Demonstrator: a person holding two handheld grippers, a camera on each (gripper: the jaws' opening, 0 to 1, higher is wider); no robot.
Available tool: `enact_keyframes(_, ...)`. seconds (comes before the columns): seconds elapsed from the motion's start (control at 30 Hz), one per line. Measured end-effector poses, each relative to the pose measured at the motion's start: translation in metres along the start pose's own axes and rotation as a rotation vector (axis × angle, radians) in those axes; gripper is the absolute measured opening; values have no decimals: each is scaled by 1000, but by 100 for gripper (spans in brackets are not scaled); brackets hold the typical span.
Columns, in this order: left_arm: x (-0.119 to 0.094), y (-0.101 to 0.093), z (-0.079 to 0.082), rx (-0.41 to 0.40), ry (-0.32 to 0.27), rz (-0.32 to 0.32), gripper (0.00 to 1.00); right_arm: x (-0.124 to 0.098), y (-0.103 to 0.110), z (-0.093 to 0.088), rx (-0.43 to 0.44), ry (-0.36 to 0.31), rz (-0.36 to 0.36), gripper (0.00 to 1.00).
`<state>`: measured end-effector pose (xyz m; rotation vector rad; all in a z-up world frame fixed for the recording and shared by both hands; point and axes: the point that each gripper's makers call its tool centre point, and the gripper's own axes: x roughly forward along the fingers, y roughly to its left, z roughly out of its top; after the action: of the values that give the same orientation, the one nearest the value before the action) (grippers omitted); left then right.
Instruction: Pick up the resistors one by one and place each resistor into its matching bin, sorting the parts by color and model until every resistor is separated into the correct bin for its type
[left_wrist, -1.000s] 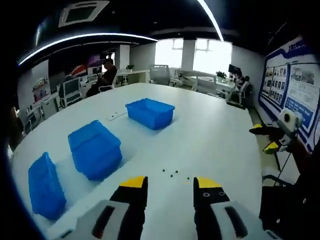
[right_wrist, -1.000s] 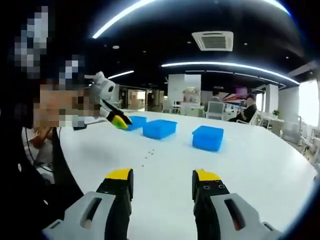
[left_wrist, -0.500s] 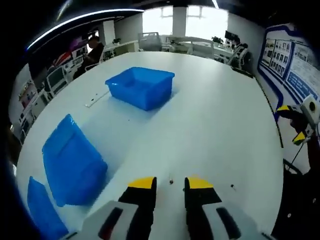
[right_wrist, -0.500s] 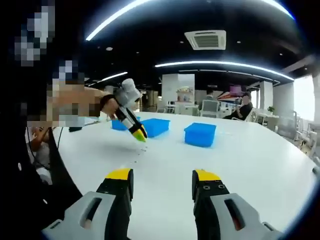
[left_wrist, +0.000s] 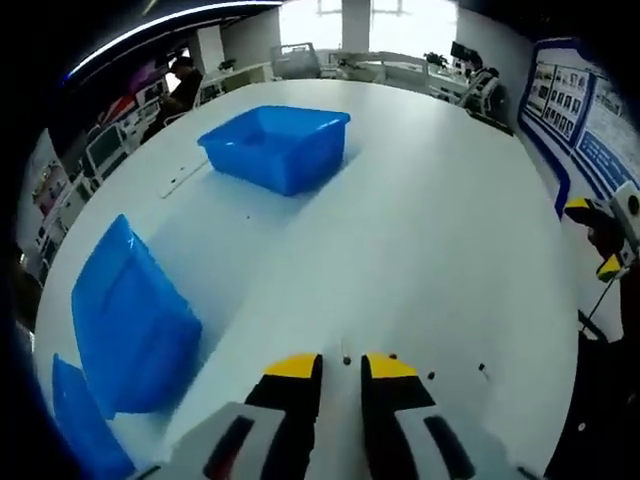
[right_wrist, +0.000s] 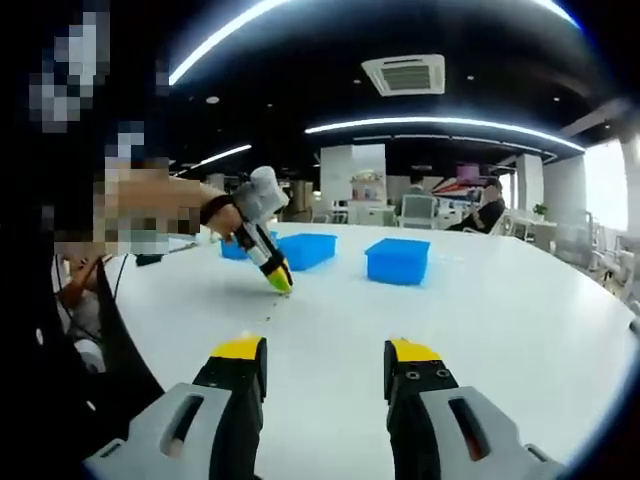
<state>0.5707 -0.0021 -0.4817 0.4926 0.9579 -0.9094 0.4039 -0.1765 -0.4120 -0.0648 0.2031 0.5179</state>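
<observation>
My left gripper (left_wrist: 341, 366) is low over the white table (left_wrist: 430, 200), its yellow-tipped jaws drawn close with a narrow gap. A tiny dark resistor (left_wrist: 346, 360) lies in that gap at the tips, and I see no grip on it. A few more resistors (left_wrist: 431, 377) lie just to the right. Three blue bins stand to the left: the far bin (left_wrist: 275, 145), the middle bin (left_wrist: 130, 315) and the near bin (left_wrist: 85, 430). In the right gripper view, the left gripper (right_wrist: 278, 280) touches its tips to the table. My right gripper (right_wrist: 326, 350) is open and holds nothing.
The right gripper (left_wrist: 600, 240) hangs beyond the table's right edge in the left gripper view. A person's hand (right_wrist: 150, 205) holds the left gripper. Office desks, chairs and seated people (right_wrist: 490, 210) are in the background. A thin strip (left_wrist: 185, 180) lies beside the far bin.
The left gripper came down to the resistors and its jaws narrowed from wide apart to a small gap around one resistor. The right gripper stayed open and almost still.
</observation>
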Motion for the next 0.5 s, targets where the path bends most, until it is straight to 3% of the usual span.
enact_keyframes(0.3,3,-1,2,-44,-14,-40,6,1,4,-2,8,5,15,47)
enact_keyframes(0.5,2,1,1,-47,-38,-29,6,0,3,-1,4,6,11,47)
